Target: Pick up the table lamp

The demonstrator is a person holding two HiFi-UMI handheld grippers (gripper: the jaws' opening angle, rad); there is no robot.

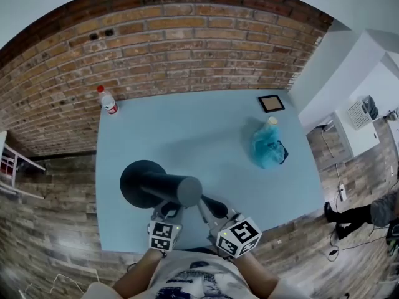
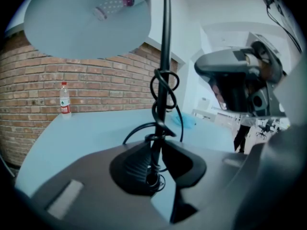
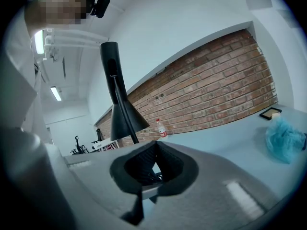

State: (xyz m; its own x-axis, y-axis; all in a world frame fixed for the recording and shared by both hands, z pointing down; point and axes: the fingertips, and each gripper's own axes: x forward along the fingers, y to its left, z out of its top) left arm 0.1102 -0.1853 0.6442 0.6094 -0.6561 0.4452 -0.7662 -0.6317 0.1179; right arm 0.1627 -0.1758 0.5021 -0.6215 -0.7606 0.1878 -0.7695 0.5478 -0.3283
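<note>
The black table lamp [image 1: 146, 180] stands at the near edge of the blue table [image 1: 206, 136]; from above I see its cone shade and tall neck. My left gripper [image 1: 167, 213] is shut on the lamp's thin pole [image 2: 165, 56], low down where the cable is wound round it; the jaws [image 2: 154, 150] close on pole and cable. The shade's pale underside with the bulb [image 2: 86, 23] hangs overhead. My right gripper [image 1: 209, 205] is shut [image 3: 153, 147], just right of the pole, with the shade [image 3: 122, 116] beyond its left jaw. The lamp's base is hidden.
A water bottle [image 1: 108, 101] stands at the table's far left corner by the brick wall. A crumpled blue bag [image 1: 268, 147] lies on the right, and a small framed square [image 1: 271, 103] beyond it. A person [image 1: 361, 213] stands on the floor to the right.
</note>
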